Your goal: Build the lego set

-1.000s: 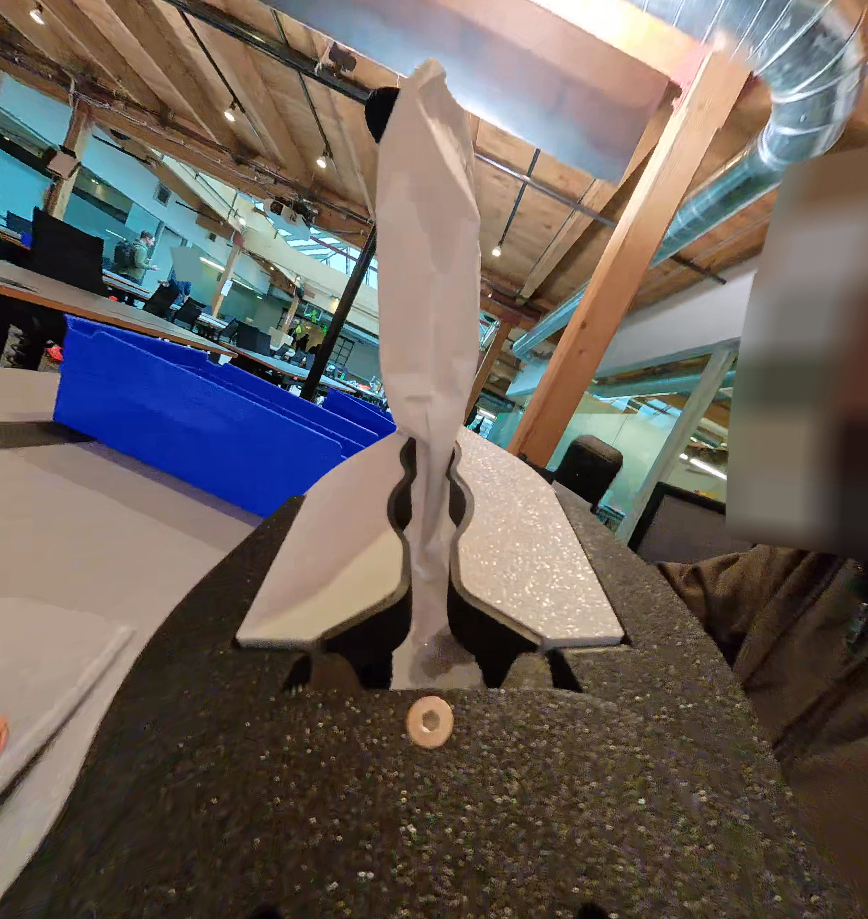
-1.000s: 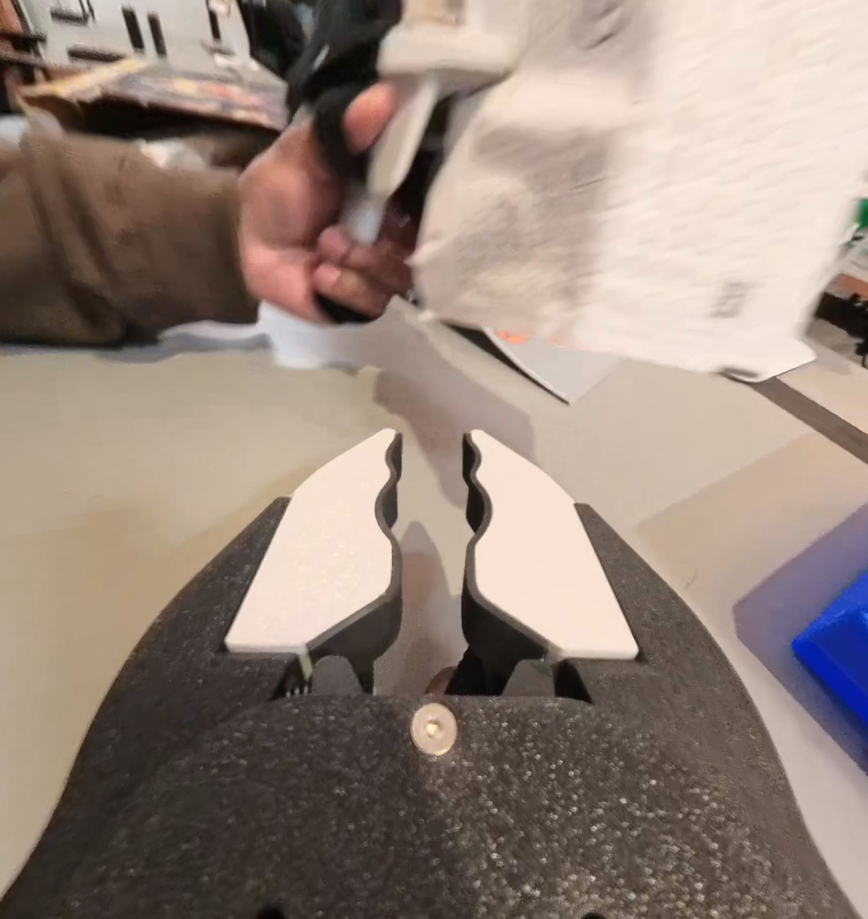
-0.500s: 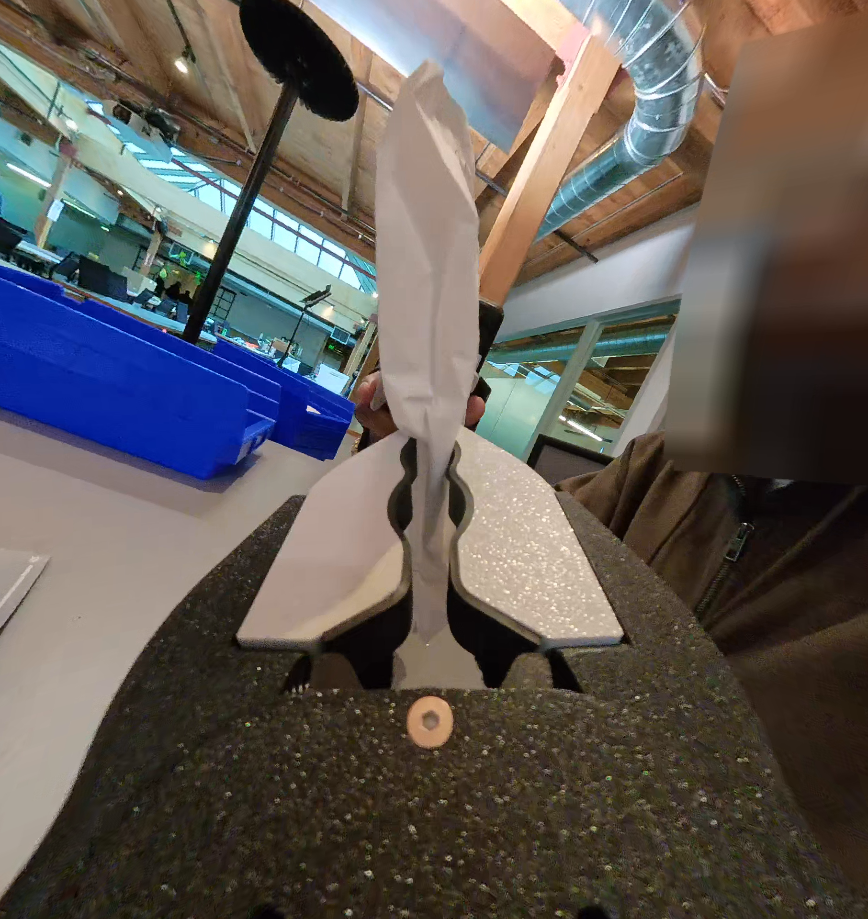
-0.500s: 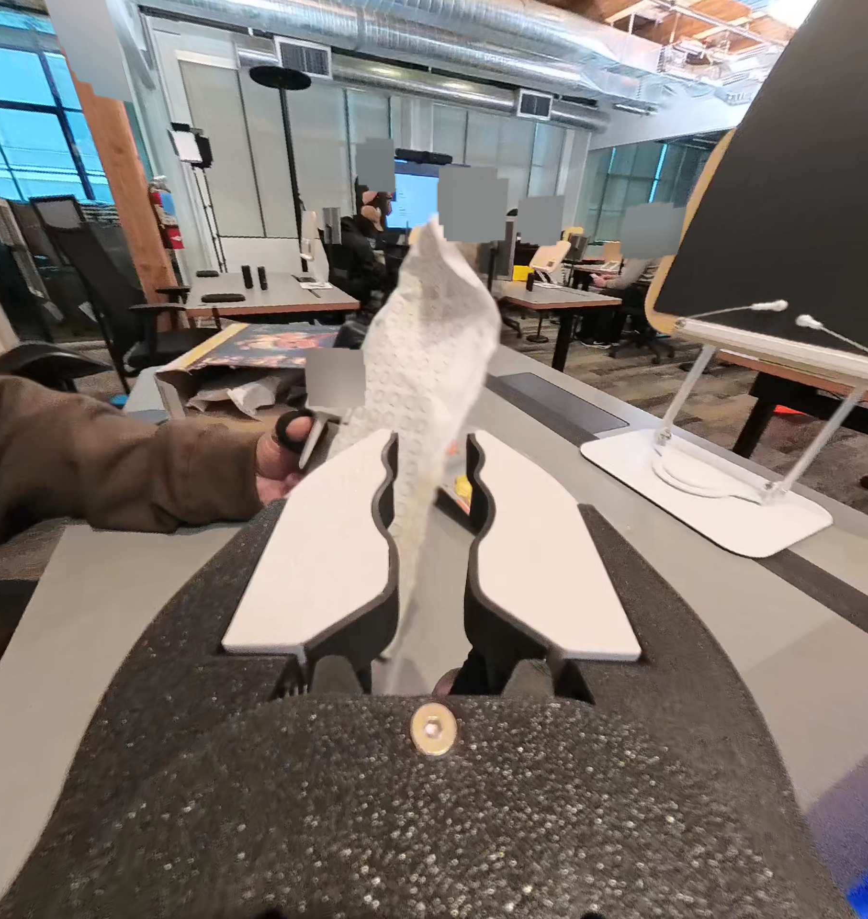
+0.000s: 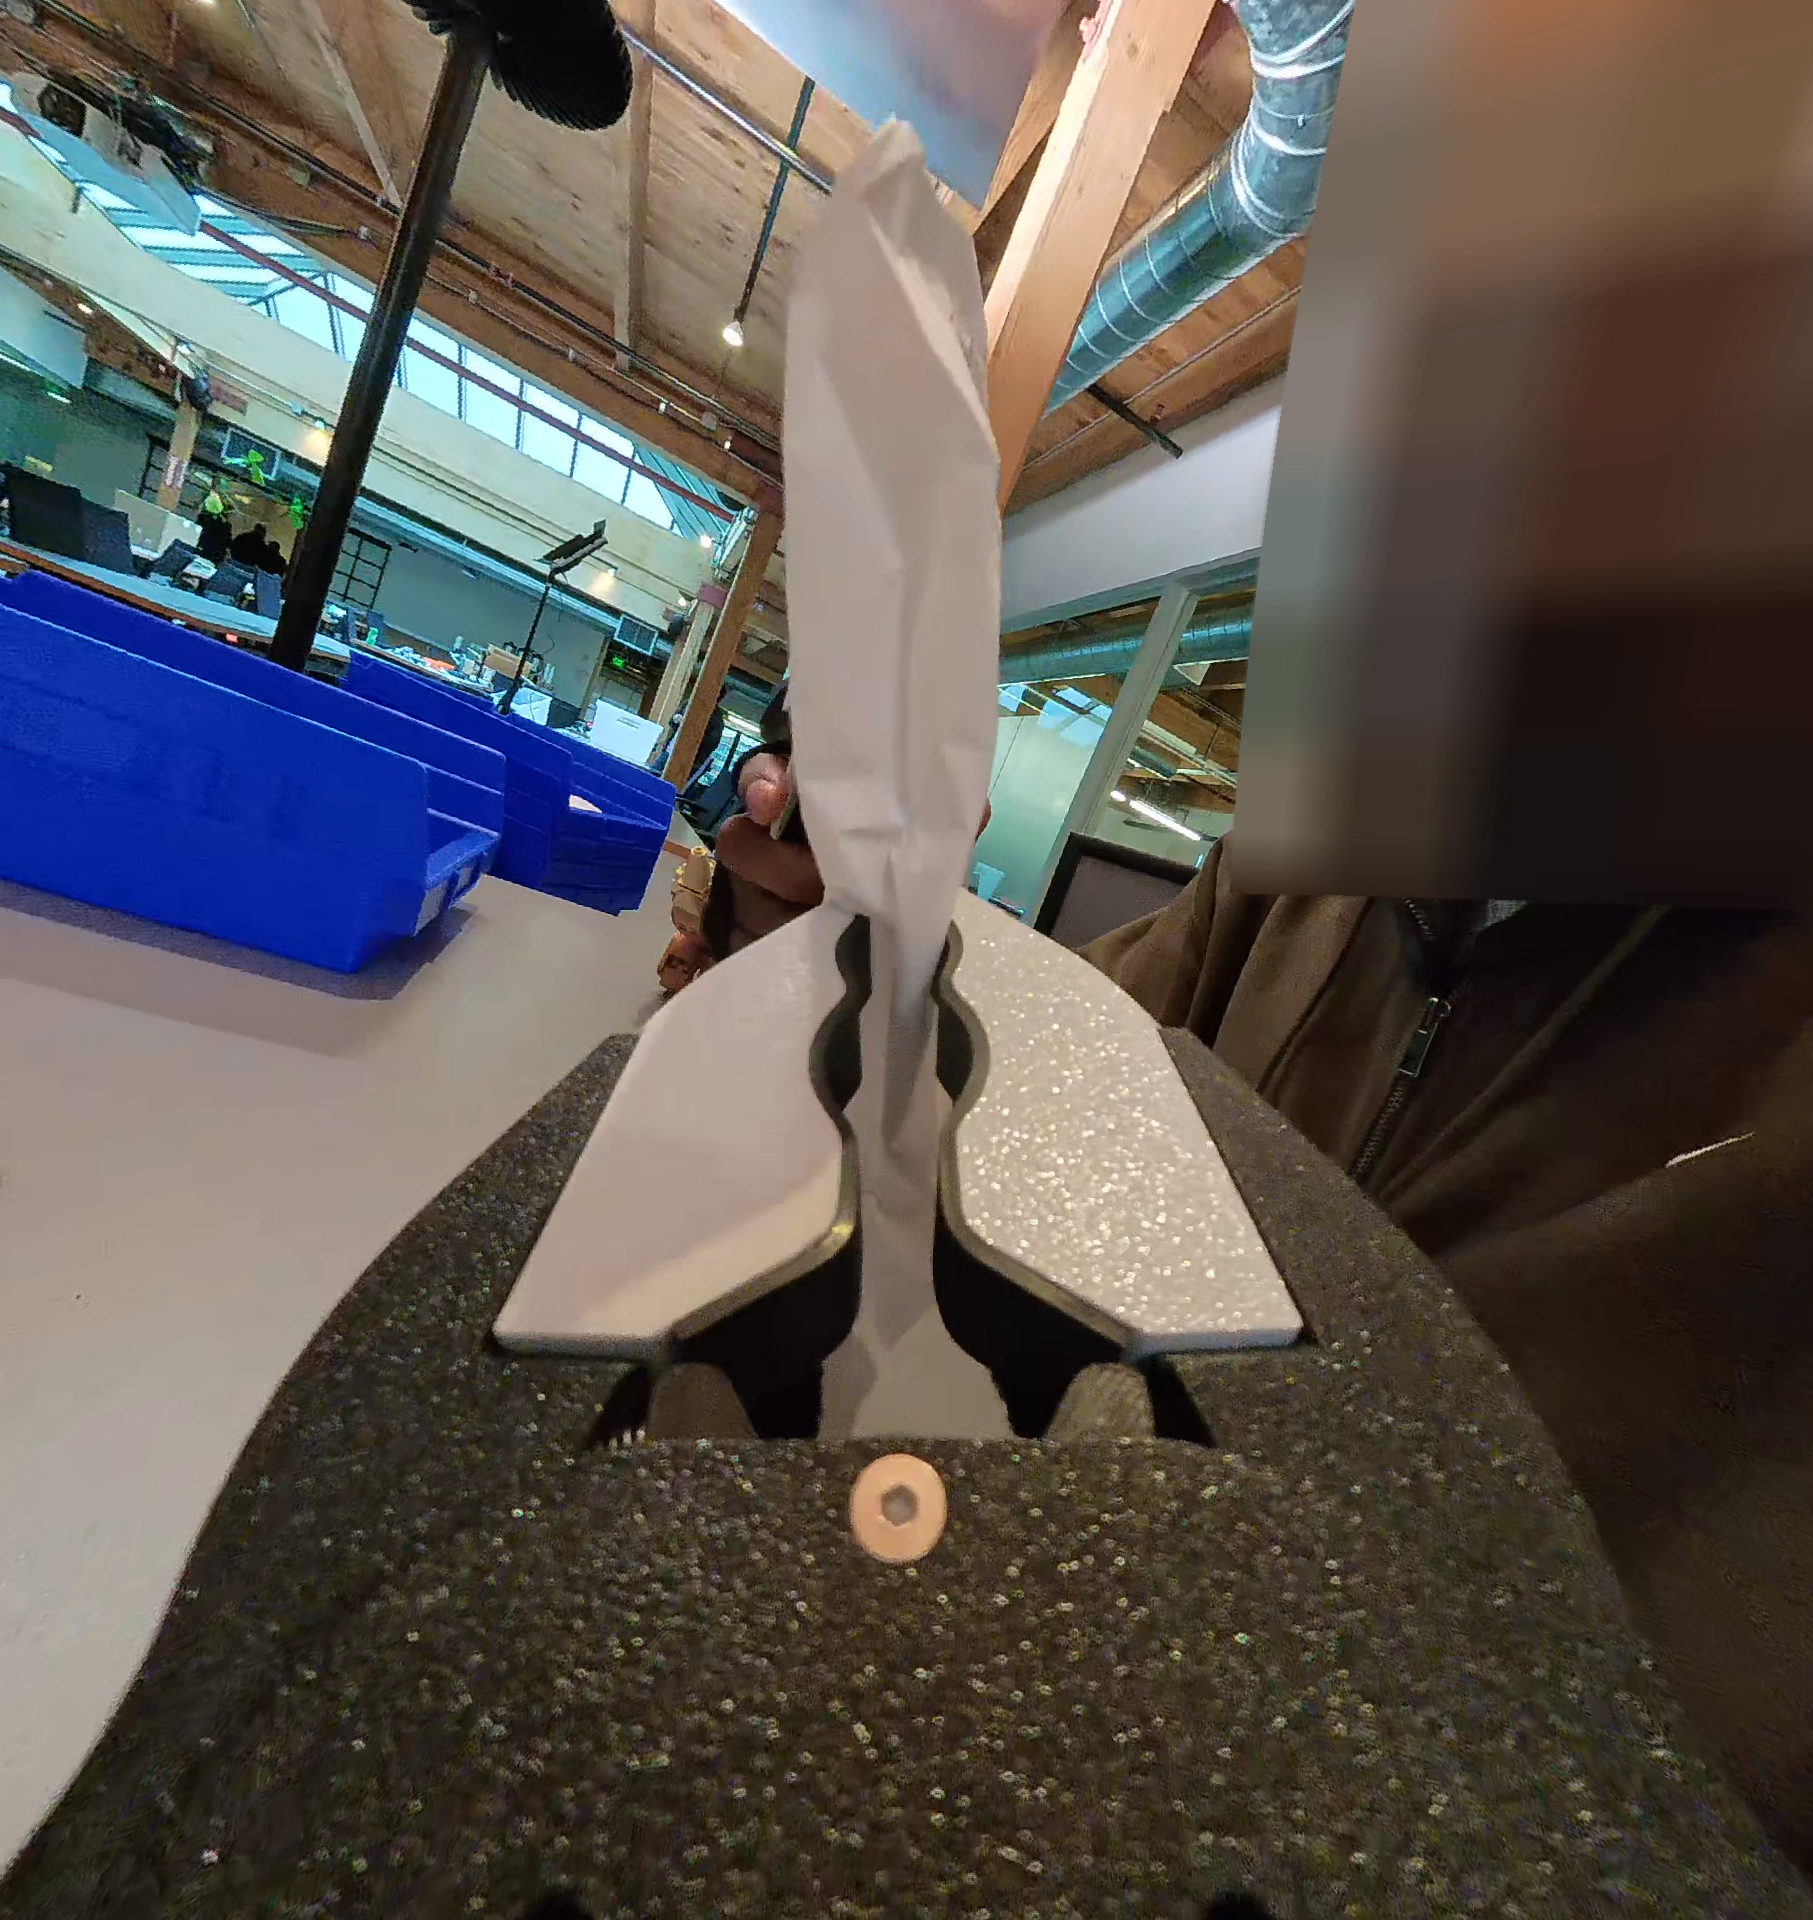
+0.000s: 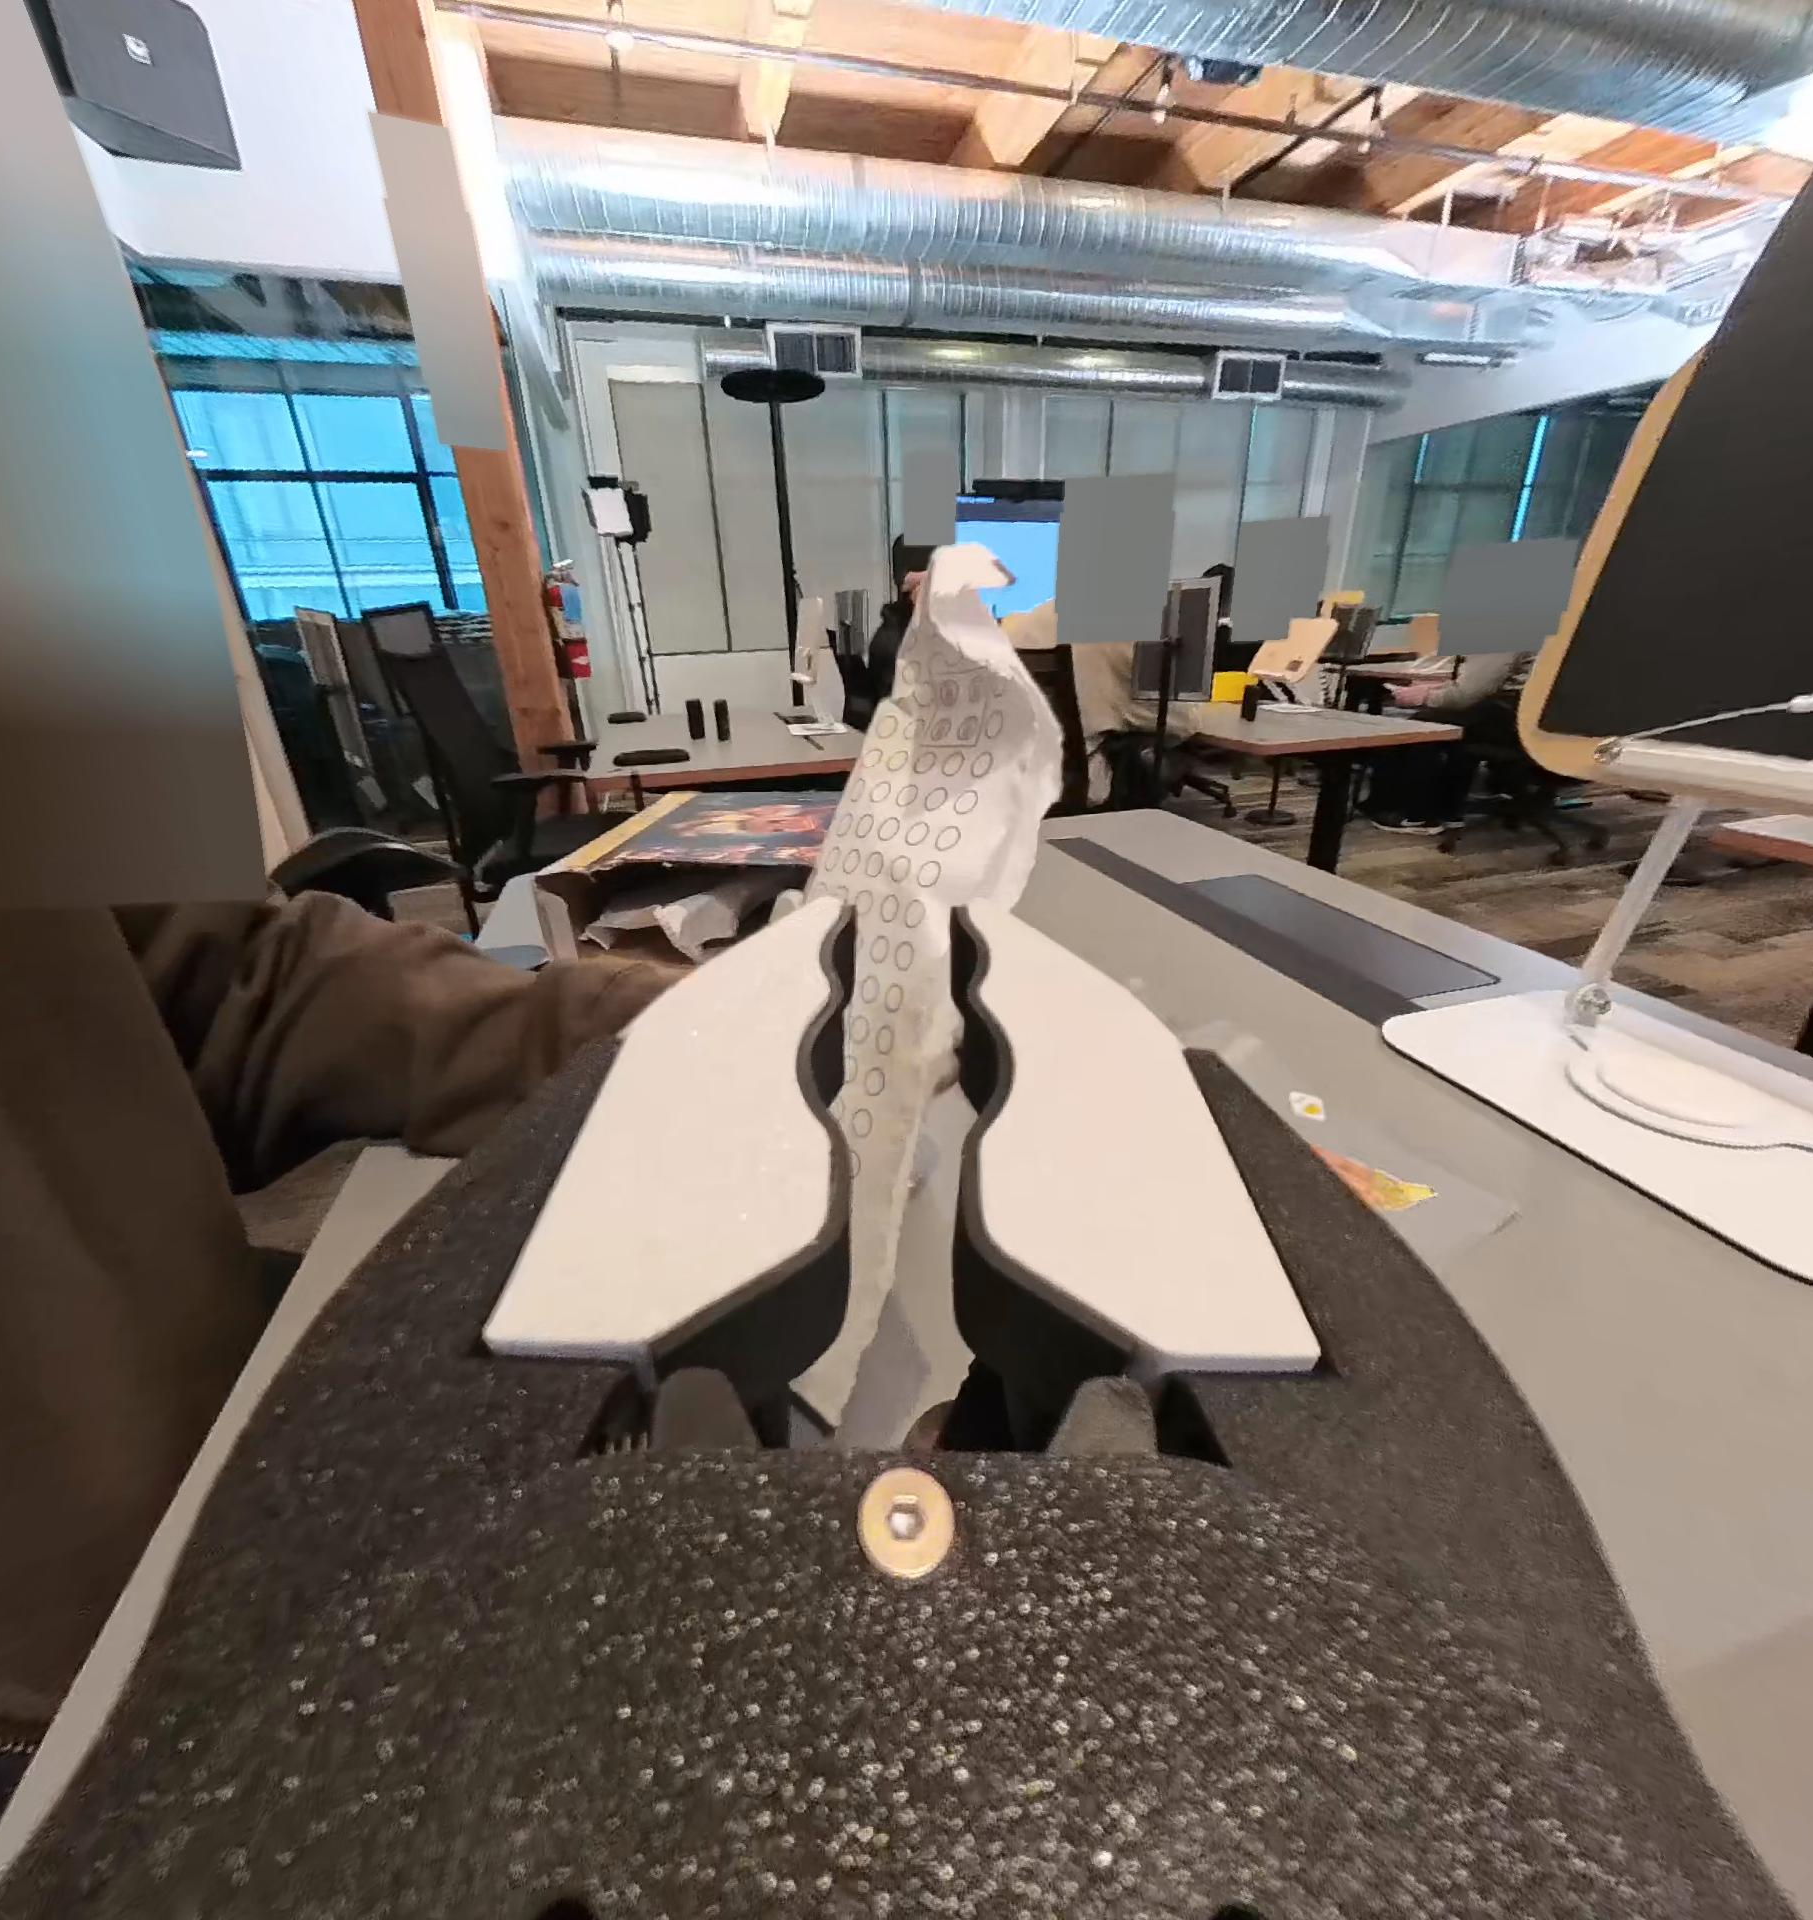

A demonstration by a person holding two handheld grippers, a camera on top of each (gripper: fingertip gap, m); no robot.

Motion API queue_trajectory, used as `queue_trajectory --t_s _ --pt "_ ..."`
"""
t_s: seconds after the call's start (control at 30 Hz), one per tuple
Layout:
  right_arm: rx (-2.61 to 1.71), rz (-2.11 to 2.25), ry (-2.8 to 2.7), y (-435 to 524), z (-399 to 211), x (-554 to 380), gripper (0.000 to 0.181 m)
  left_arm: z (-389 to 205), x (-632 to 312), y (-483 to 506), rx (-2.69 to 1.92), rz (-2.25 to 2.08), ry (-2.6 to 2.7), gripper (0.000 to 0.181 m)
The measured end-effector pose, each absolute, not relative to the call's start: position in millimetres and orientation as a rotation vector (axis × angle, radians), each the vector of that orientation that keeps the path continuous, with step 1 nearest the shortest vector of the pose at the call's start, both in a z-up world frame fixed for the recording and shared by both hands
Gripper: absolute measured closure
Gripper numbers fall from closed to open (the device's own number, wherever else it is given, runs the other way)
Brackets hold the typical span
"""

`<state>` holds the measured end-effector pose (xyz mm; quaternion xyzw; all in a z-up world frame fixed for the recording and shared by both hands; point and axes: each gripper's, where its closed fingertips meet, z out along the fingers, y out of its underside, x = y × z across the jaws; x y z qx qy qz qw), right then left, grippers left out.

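Both grippers pinch one white paper bag (image 5: pixel 886 582): my left gripper (image 5: pixel 897 961) is clamped on its plain edge, my right gripper (image 6: pixel 902 961) on the printed edge, above the near grey table (image 5: pixel 154 1143). I'd pull apart steadily, tearing low so pieces don't scatter.
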<state>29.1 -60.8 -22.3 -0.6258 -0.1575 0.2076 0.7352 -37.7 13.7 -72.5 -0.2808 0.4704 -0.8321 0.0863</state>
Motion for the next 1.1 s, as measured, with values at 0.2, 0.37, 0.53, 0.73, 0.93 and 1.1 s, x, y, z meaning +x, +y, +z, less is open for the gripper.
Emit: queue_trajectory --t_s 0.2,0.37,0.53,0.73,0.93,1.1 --pt "-1.467 0.479 -0.376 -54 -41 20 0.162 -74 -40 9 -0.812 -2.464 1.447 0.171" --pt "-1.437 0.519 -0.440 -65 -37 6 0.162 -74 -36 14 -0.845 -2.393 1.417 0.172" --pt "-1.427 0.628 -0.521 -77 -36 -19 0.158 -75 -31 24 -0.886 -2.281 1.359 0.172" --pt "-1.399 0.680 -0.579 -84 -33 -46 0.157 -69 -41 22 -0.791 -2.326 1.349 0.171" --pt "-1.365 0.671 -0.641 -95 -29 -69 0.158 -57 -68 8 -0.532 -2.455 1.395 0.174" --pt "-1.348 0.641 -0.655 -102 -28 -81 0.163 -48 -95 -4 -0.318 -2.588 1.433 0.175"
